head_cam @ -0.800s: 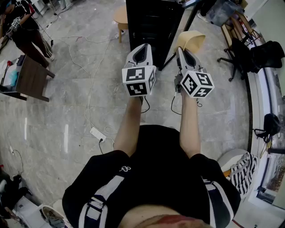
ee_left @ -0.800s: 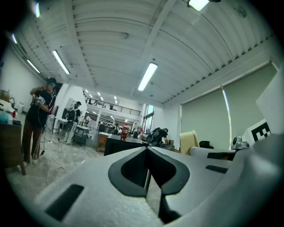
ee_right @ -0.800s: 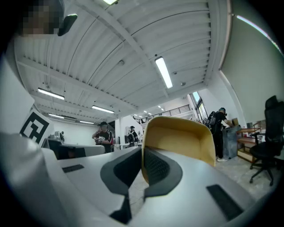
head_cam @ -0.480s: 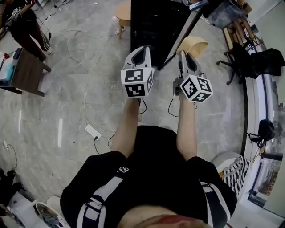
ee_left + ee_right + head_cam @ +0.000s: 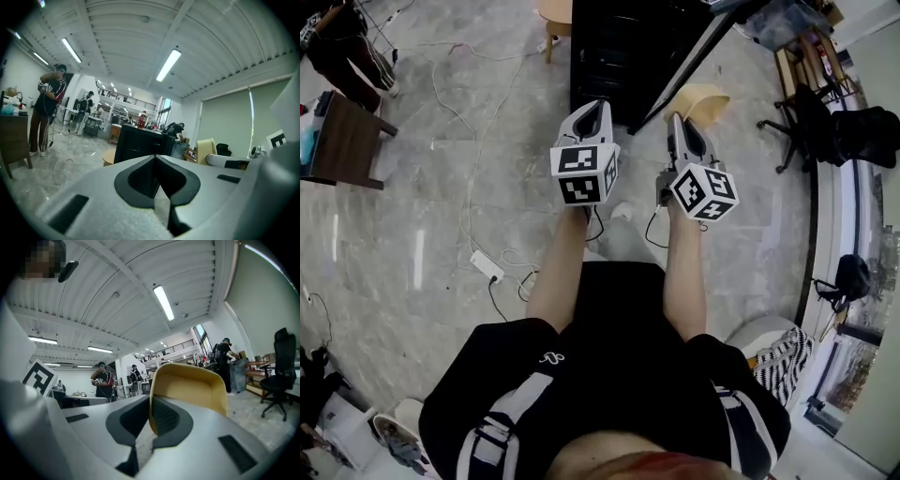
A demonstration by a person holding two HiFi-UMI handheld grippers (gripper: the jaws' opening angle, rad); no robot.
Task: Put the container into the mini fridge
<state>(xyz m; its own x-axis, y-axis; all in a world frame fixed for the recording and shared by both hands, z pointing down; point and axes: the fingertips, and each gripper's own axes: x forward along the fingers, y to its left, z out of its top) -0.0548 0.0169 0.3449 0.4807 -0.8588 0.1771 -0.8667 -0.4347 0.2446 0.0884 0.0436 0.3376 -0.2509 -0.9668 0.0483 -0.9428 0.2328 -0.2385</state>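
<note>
1. Both bare forearms (image 5: 558, 272) reach straight ahead, side by side and level, above the floor (image 5: 422, 216).
2. The left tool (image 5: 155, 158) is clenched, tips meeting on nothing.
3. The right tool (image 5: 151, 404) grasps the tan container (image 5: 190, 385) by its rim, in the air.
4. The container hangs near the right side of what is probably the black mini fridge (image 5: 623, 47).

The left arm (image 5: 558, 267) and right arm (image 5: 684, 272) reach forward, parallel. The left gripper (image 5: 598, 106) is closed and empty; just beside it, the right gripper (image 5: 677, 122) clamps the container (image 5: 705, 97).
</note>
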